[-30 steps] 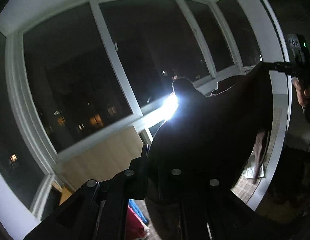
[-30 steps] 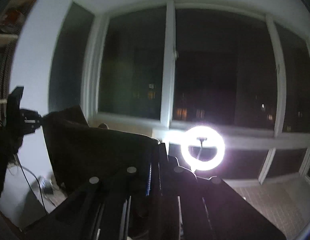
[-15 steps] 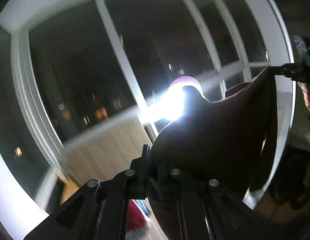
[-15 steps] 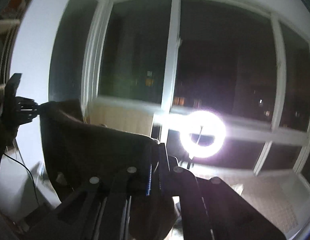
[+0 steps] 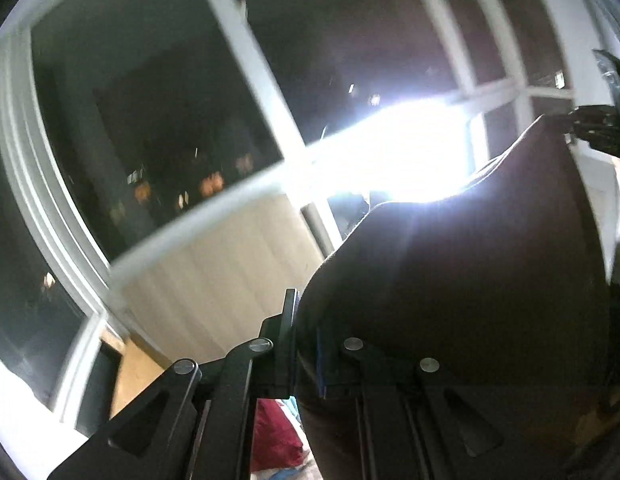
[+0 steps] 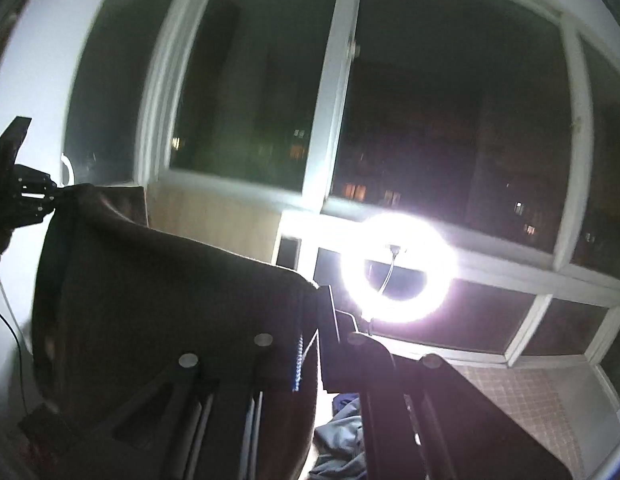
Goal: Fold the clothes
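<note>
In front of a dark bay window [image 6: 449,128], a dark garment [image 5: 469,280] hangs stretched in the air between the two tools. The left tool [image 5: 306,344] is clamped on one top corner of the cloth, and the right tool [image 6: 310,344] is clamped on the other, so the upper edge sags slightly between them. In each wrist view the opposite tool shows at the far corner of the fabric. A glaring ring light [image 6: 397,268] stands by the window. Below, a red cloth [image 5: 276,436] and a bluish cloth [image 6: 341,432] lie on the floor.
</note>
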Action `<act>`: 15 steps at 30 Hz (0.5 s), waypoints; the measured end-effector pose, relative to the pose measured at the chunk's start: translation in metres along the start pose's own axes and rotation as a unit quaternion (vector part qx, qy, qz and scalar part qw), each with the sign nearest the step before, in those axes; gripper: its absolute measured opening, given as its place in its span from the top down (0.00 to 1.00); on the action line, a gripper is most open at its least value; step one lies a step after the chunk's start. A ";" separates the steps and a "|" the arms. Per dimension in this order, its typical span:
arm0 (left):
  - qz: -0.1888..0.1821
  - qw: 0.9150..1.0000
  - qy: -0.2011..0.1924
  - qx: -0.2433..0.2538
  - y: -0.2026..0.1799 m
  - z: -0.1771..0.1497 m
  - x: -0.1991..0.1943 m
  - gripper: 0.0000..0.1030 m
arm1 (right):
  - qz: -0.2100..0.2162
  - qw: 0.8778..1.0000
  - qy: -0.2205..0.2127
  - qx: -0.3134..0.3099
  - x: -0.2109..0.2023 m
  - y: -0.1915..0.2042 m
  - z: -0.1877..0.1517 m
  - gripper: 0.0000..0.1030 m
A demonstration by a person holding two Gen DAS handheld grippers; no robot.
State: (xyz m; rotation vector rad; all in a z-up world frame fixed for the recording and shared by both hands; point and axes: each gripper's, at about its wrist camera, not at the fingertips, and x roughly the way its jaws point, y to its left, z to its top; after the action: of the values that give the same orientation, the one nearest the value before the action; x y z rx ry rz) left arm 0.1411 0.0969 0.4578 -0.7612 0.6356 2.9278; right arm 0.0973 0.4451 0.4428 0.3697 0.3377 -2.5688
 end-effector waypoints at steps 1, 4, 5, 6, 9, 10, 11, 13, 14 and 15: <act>0.003 1.000 0.019 -0.005 0.001 0.002 0.029 0.93 | 0.003 1.000 0.013 -0.002 0.030 -0.006 -0.002 0.94; 0.026 0.996 0.080 -0.014 0.002 0.000 0.133 0.92 | 0.009 0.998 0.054 -0.006 0.134 -0.021 -0.017 0.94; 0.034 0.994 0.102 -0.016 0.002 -0.004 0.169 0.88 | 0.007 0.997 0.075 -0.012 0.172 -0.020 -0.026 0.94; 0.040 0.990 0.132 -0.018 0.002 -0.013 0.205 0.76 | 0.005 0.995 0.098 -0.020 0.210 -0.018 -0.037 0.93; 0.050 0.970 0.236 -0.025 -0.002 -0.047 0.303 0.65 | -0.023 0.978 0.203 -0.039 0.330 -0.012 -0.088 0.87; 0.049 0.963 0.264 -0.029 -0.003 -0.059 0.328 0.66 | -0.032 0.973 0.226 -0.039 0.350 -0.014 -0.104 0.87; 0.041 0.958 0.280 -0.037 -0.005 -0.074 0.339 0.68 | -0.034 0.969 0.242 -0.035 0.361 -0.017 -0.118 0.87; 0.036 0.955 0.290 -0.042 -0.006 -0.094 0.339 0.74 | -0.023 0.964 0.265 -0.020 0.371 -0.023 -0.144 0.85; 0.033 0.957 0.285 -0.042 -0.004 -0.102 0.327 0.74 | -0.003 0.964 0.266 -0.006 0.364 -0.025 -0.155 0.80; 0.029 0.958 0.281 -0.046 -0.002 -0.107 0.318 0.73 | 0.013 0.963 0.270 0.006 0.354 -0.026 -0.167 0.64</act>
State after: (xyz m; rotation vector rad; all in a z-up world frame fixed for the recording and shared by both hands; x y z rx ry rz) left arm -0.0887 0.0389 0.2207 -1.6388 0.5507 2.7946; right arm -0.1771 0.3567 0.1773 1.0752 0.5038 -2.4054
